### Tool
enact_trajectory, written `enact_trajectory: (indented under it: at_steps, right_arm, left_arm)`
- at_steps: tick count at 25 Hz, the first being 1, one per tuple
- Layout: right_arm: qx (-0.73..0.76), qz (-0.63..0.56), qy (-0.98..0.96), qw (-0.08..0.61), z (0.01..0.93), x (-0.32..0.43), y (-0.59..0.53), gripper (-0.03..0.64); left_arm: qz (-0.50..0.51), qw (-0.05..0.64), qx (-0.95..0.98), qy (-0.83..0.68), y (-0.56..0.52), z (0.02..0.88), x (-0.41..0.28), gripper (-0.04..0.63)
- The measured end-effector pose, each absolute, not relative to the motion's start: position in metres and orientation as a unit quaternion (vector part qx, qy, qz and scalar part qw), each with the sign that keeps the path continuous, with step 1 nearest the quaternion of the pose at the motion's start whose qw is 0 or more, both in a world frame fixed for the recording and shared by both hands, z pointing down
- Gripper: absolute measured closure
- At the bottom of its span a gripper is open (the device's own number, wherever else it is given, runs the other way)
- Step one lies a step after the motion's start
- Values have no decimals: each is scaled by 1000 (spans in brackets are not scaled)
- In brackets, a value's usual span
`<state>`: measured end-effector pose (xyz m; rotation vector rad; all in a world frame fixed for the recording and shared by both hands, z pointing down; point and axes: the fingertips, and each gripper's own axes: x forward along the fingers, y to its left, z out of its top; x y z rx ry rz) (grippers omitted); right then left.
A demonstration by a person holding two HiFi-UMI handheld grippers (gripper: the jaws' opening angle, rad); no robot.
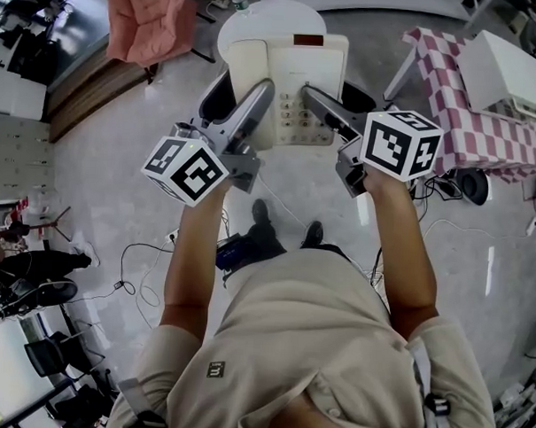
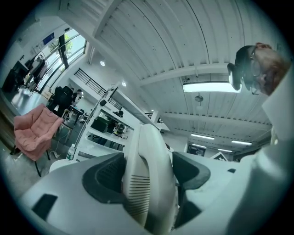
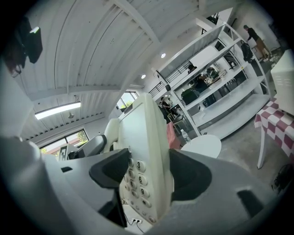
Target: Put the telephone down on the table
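Left tongs (image 2: 149, 174) clamp the telephone (image 1: 291, 85) at its handset, right tongs (image 3: 147, 176) at its keypad edge. Two grips likely balance it for lowering onto the desk (image 1: 245, 21).

Digits 3, 6, 9 show on the telephone (image 3: 148, 137).

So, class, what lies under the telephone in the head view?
A round white table; the telephone covers most of its top, so anything lying there is hidden.
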<state>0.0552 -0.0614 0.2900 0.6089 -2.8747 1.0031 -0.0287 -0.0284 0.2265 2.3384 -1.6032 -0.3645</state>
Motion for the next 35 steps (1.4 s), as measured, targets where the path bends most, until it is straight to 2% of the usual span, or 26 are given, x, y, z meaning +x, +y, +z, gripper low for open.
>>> enact_trajectory:
  at_steps: [13, 29, 35]
  right_arm:
    - [274, 319, -907, 12, 293, 75, -132, 350]
    - [328, 325, -887, 22, 299, -8, -225, 350]
    - [341, 319, -884, 21, 298, -14, -235, 348]
  left_arm:
    - [-133, 158, 849, -486, -113, 233, -15, 276]
    - [-139, 186, 869, -436, -217, 243, -102, 276]
    - [-144, 184, 875, -424, -229, 244, -110, 276]
